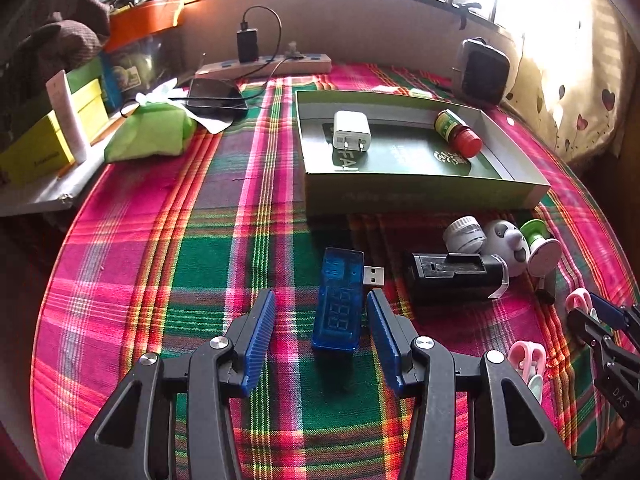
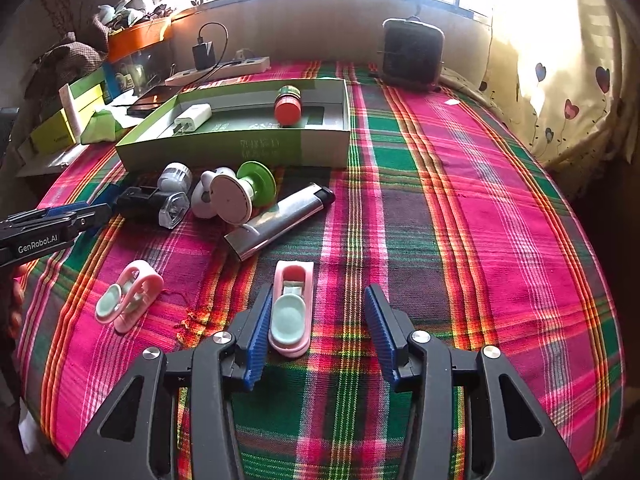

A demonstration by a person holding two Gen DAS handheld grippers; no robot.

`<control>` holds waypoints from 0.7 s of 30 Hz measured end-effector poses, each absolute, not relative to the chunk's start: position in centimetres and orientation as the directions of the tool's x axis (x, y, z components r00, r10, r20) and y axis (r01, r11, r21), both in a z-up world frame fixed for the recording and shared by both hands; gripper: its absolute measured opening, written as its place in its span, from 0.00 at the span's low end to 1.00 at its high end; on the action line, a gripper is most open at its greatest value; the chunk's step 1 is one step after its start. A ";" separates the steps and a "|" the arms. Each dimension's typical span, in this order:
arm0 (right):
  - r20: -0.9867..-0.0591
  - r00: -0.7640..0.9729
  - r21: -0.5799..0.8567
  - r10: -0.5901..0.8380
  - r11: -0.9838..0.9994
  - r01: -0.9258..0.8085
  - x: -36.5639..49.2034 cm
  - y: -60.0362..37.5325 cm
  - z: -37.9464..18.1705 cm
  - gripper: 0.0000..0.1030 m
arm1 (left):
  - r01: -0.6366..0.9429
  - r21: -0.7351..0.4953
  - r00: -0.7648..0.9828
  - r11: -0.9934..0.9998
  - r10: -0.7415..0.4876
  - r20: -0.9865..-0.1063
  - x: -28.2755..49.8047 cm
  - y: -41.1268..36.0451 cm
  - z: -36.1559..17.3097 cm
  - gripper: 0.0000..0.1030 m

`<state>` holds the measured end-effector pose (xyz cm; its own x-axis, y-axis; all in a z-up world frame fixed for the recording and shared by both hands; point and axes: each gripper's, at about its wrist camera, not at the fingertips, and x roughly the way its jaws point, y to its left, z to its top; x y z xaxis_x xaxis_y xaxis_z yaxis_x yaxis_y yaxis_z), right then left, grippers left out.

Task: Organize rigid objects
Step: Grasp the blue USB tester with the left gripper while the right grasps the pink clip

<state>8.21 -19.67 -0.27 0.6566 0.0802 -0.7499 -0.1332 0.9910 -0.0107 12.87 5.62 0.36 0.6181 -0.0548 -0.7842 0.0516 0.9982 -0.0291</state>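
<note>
On the plaid cloth (image 1: 160, 264), I see the green box (image 1: 424, 196) at my left camera's one o'clock, holding a white charger (image 1: 351, 130) and a red-capped bottle (image 1: 458, 133). My left gripper (image 1: 322, 312) stands spread around the blue USB meter (image 1: 338, 304), pads apart from it. My right gripper (image 2: 318, 308) is spread too; the pink clip (image 2: 291, 312) lies against its left pad.

The left tongs (image 1: 322, 312) and right tongs (image 2: 316, 308) looked alike: black angular frames with triangular cut-outs, round silver screws at the pivots, and blue ribbed pads (image 1: 260, 340) on each finger. White "GenRobot.AI" lettering ran along the left tongs' side.
</note>
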 end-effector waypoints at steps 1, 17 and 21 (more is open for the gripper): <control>-0.748 0.659 -0.012 0.085 0.990 -0.141 8.2 -19.6 -0.3 0.39 | 0.047 -0.025 0.618 0.999 -0.048 -0.784 12.9 5.7 0.3 0.45; -0.740 0.660 0.014 0.129 0.984 -0.177 8.8 -20.4 -0.2 0.18 | -0.030 -0.012 0.628 0.999 0.010 -0.778 13.0 6.6 0.3 0.20; -0.740 0.659 0.017 0.135 0.983 -0.183 8.8 -20.4 -0.2 0.18 | -0.033 -0.013 0.629 0.999 0.011 -0.777 13.1 6.7 0.3 0.20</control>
<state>8.80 -20.40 -0.23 0.6591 0.1355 -0.7398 -0.1831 0.9829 0.0169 13.05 6.68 0.33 0.6295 0.0107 -0.7770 -0.0325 0.9994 -0.0126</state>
